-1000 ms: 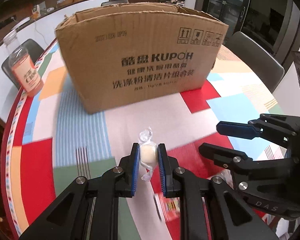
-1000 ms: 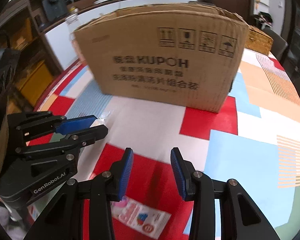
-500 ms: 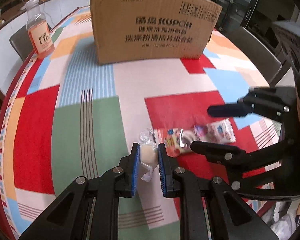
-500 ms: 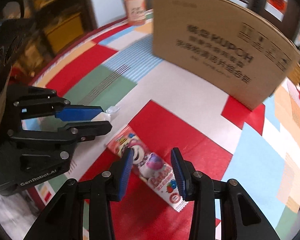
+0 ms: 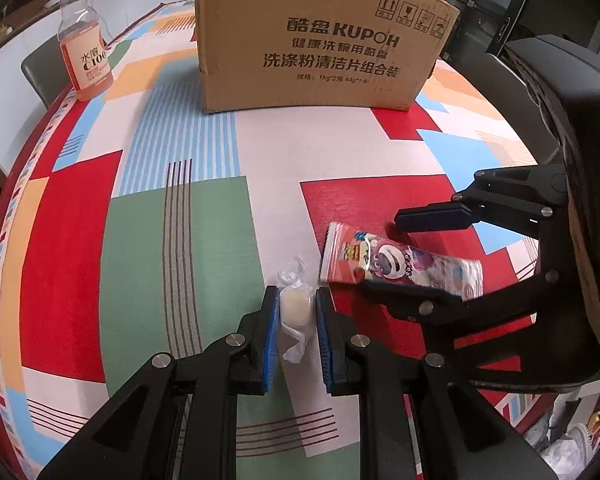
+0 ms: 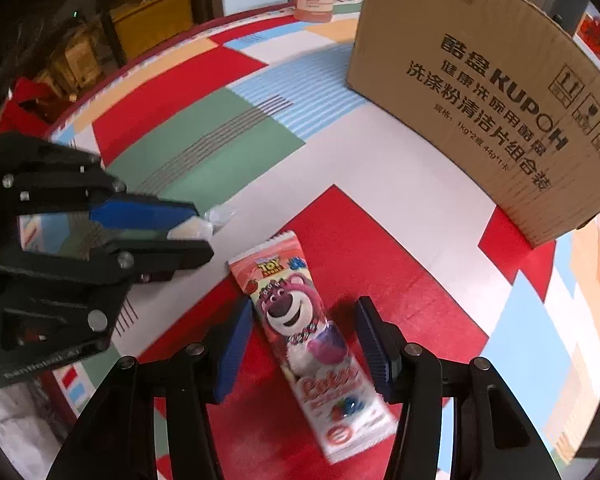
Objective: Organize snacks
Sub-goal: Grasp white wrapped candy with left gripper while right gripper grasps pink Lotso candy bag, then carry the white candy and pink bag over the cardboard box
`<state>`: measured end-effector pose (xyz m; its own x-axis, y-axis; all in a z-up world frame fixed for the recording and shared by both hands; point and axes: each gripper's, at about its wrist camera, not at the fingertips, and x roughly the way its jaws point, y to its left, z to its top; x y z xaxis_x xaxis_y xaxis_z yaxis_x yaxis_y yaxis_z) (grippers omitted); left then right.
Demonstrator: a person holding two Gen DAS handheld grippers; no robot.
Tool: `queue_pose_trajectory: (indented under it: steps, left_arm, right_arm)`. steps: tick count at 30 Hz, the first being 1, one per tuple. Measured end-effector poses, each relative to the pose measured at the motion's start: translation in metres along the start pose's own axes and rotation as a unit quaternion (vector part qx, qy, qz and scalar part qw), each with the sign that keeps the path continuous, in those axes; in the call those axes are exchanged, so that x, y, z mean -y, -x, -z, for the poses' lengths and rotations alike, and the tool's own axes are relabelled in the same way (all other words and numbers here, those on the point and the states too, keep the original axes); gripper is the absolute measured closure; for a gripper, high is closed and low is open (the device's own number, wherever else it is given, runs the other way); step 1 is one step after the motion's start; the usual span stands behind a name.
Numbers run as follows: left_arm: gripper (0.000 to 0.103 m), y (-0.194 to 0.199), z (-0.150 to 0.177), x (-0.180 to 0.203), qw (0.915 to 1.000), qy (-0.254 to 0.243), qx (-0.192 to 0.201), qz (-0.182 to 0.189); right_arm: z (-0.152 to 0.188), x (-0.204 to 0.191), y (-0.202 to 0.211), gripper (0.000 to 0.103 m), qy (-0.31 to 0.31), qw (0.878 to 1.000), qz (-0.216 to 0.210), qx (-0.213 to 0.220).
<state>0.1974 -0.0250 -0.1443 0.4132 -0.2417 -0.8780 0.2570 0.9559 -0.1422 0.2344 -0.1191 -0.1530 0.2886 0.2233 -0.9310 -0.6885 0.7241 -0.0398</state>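
Table (image 5: pixel 204 240) has patchwork cloth. Box (image 5: pixel 320 40) sits far centre, bottle (image 5: pixel 85 50) far left. Right gripper (image 6: pixel 304 344) is wide, fingers straddling the packet (image 6: pixel 300 332) lying flat near right. Left gripper (image 5: pixel 296 320) clamps the candy (image 5: pixel 296 306) just left of packet.

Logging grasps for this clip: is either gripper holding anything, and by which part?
Left gripper pinches the wrapped candy across its middle. Right gripper is open, straddling the snack packet, not gripping it.

Snack packet (image 6: pixel 308 344) lies before cardboard box (image 6: pixel 492 92), bottle (image 5: pixel 85 64) left.
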Motion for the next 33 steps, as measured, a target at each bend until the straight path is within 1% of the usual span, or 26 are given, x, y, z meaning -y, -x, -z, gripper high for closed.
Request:
queue_pose_trajectory:
  steps: [1,3,4,5,6,13,17,19,27,33]
  left_arm:
    - [0.084,-0.001,0.000,0.000,1.0000,0.000,0.000,-0.001]
    - [0.084,-0.002,-0.001,-0.001,1.0000,0.000,-0.001,-0.001]
    - [0.084,-0.003,-0.001,-0.001,1.0000,0.001,0.000,-0.002]
    - [0.084,-0.003,-0.001,-0.001,1.0000,0.001,0.000,-0.002]
    - [0.084,-0.003,-0.002,-0.001,1.0000,0.001,0.000,-0.002]
    - [0.084,0.004,-0.005,0.000,0.9999,-0.002,0.014,-0.005]
    - [0.084,0.011,-0.009,0.002,0.9996,-0.007,0.027,-0.007]
    - [0.084,0.015,-0.012,0.003,0.9994,-0.008,0.033,-0.006]
    - [0.084,0.033,-0.029,0.004,0.9973,-0.016,0.071,-0.012]
    - [0.084,0.053,-0.048,0.006,0.9940,-0.019,0.107,-0.012]
  right_arm:
    - [-0.001,0.001,-0.001,0.050,-0.006,1.000,-0.002,0.000]
    - [-0.001,0.005,-0.001,0.055,-0.021,1.000,-0.006,0.005]
    - [0.000,0.007,-0.001,0.061,-0.028,1.000,-0.009,0.006]
    - [0.000,0.008,0.000,0.069,-0.035,0.999,-0.014,0.010]
    - [0.001,0.009,0.001,0.070,-0.039,0.999,-0.012,0.013]
    - [0.007,0.014,0.004,0.071,-0.090,0.995,-0.014,0.028]
    - [0.012,0.017,0.010,0.071,-0.114,0.993,-0.007,0.039]
    - [0.013,0.018,0.015,0.071,-0.127,0.991,-0.004,0.049]
    - [0.013,0.029,0.043,0.071,-0.164,0.981,0.035,0.094]
    - [0.006,0.039,0.064,0.071,-0.196,0.971,0.043,0.132]
